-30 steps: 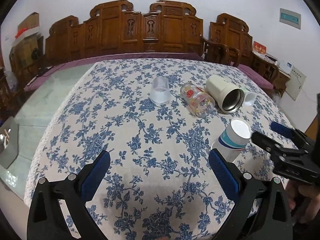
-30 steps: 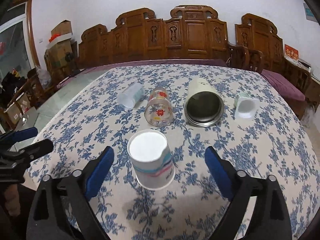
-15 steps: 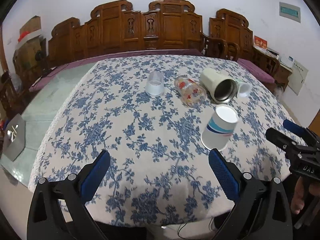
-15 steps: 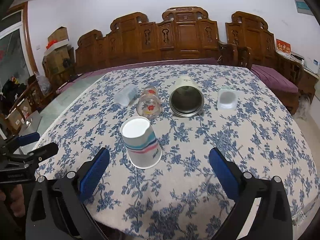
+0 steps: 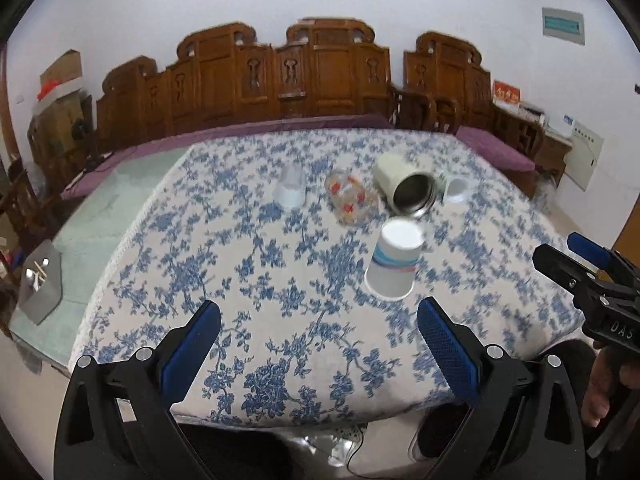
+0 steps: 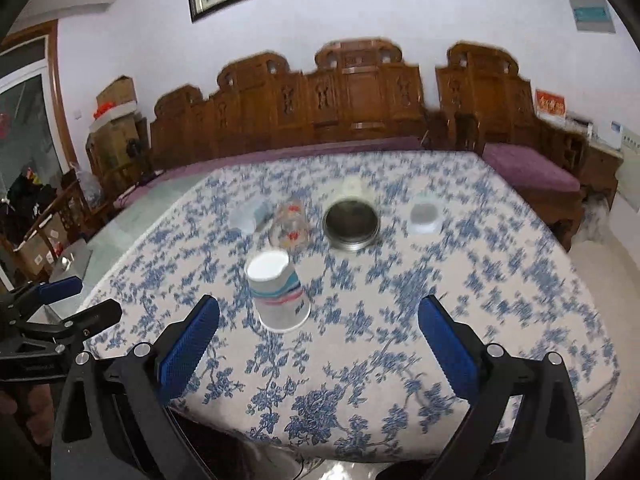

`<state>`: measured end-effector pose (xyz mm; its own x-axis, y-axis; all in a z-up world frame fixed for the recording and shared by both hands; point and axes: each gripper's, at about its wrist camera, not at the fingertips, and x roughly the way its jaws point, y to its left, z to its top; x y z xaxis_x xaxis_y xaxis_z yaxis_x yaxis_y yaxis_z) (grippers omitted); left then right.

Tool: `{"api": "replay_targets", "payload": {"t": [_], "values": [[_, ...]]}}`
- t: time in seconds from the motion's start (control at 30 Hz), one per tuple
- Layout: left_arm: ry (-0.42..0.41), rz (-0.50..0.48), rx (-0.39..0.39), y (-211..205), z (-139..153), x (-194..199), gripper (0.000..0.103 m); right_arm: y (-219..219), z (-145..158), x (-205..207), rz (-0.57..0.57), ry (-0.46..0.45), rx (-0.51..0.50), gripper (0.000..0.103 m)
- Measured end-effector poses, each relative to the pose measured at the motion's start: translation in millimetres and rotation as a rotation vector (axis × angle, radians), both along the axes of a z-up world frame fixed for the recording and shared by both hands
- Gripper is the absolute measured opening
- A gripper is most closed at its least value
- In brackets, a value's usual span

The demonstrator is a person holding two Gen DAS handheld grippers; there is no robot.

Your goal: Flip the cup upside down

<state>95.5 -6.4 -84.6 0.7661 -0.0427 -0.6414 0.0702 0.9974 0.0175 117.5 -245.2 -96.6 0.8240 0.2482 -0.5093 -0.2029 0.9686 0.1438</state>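
A white paper cup with blue and red stripes (image 5: pixel 394 262) stands upside down, base up, on the blue-flowered tablecloth (image 5: pixel 280 280); it also shows in the right wrist view (image 6: pixel 278 292). My left gripper (image 5: pixel 318 332) is open and empty, above the table's near edge, well short of the cup. My right gripper (image 6: pixel 318 330) is open and empty, also back at the near edge, with the cup just ahead and left. Each gripper shows at the side of the other's view.
Behind the paper cup lie a metal-lined white mug (image 5: pixel 404 188) on its side, a clear printed glass (image 5: pixel 350 200) on its side, a frosted plastic cup (image 5: pixel 290 188) and a small white cup (image 5: pixel 456 190). Carved wooden benches (image 5: pixel 320 76) line the wall behind.
Both grippers have pulled back and up from the table, so the cups look smaller and farther. The paper cup stays upside down in place.
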Motion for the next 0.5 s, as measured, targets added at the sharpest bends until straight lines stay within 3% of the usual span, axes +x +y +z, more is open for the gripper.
{"api": "replay_targets", "payload": {"t": [0.27, 0.5], "values": [[-0.144, 0.001, -0.007, -7.9, 50.0, -35.4, 0.095, -7.3, 53.6, -41.0, -0.001, -0.140, 0.003, 0.100], [-0.213, -0.001, -0.005, -13.7, 71.4, -58.2, 0.095, -7.0, 74.3, -62.8, -0.001, -0.188, 0.008, 0.100]]}}
